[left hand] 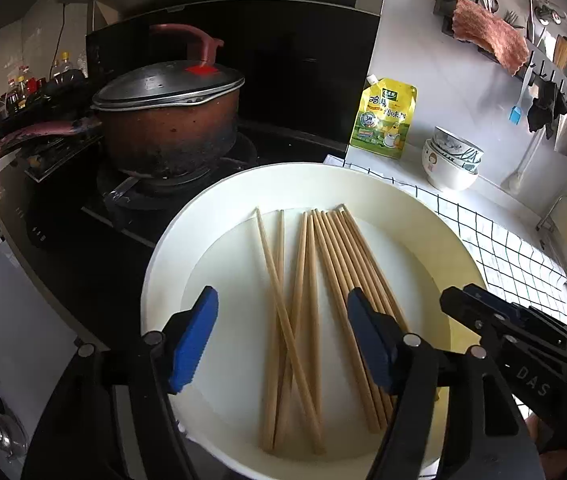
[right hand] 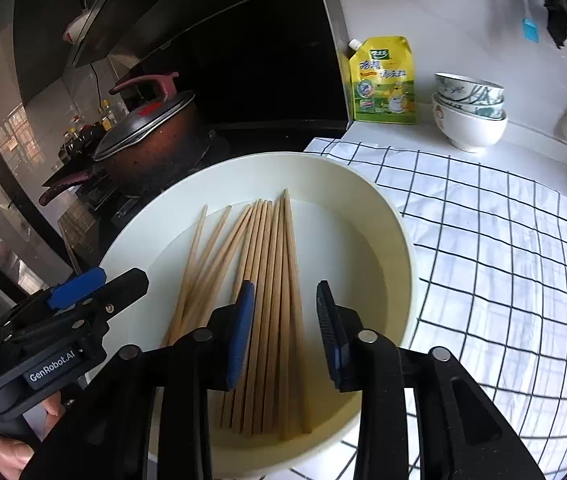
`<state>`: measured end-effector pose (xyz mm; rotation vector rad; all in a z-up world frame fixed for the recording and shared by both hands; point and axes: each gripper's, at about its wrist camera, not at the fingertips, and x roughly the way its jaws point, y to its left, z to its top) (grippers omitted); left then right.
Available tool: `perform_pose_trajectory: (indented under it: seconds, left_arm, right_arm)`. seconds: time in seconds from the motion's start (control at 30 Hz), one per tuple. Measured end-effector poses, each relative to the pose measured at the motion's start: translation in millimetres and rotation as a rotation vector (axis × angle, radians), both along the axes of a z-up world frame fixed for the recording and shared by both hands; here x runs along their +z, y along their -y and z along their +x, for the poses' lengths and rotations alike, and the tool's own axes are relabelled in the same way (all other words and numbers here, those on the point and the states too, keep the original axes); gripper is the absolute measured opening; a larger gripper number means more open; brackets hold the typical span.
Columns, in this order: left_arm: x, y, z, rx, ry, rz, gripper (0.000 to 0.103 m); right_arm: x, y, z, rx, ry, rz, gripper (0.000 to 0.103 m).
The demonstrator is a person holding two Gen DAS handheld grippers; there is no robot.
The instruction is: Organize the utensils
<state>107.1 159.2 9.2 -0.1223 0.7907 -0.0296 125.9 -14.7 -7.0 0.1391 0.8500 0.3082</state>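
Observation:
Several bamboo chopsticks [left hand: 335, 264] [right hand: 271, 240] lie loose in a shallow white round basin [left hand: 171, 248] [right hand: 399, 240], some crossed on the left and a tidier bundle on the right. My left gripper [left hand: 282, 293] hangs over the crossed chopsticks with its blue pads [left hand: 193, 340] wide apart and touching nothing. My right gripper [right hand: 284, 286] stands over the bundle, open by a narrower gap, and its pads [right hand: 239, 332] do not press on the sticks. Each gripper also shows in the other's view: the right gripper [left hand: 503, 320] at the basin's right side and the left gripper [right hand: 79, 296] at its left.
A lidded brown pot [left hand: 171, 128] sits on the dark stove behind the basin on the left. A yellow pouch [left hand: 385, 120] and stacked bowls [left hand: 451, 160] stand at the back wall. A checked cloth [right hand: 503, 240] covers the counter on the right. A wall rack [left hand: 523, 52] holds utensils.

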Motion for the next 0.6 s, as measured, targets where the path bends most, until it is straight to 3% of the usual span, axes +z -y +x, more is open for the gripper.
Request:
perform_pose_trajectory:
  seconds: [0.6]
  left_arm:
    - [11.6, -1.8, -23.8, -0.014, 0.030, 0.006, 0.066]
  right_arm:
    - [14.6, -0.2, -31.7, -0.022, 0.042, -0.008, 0.040]
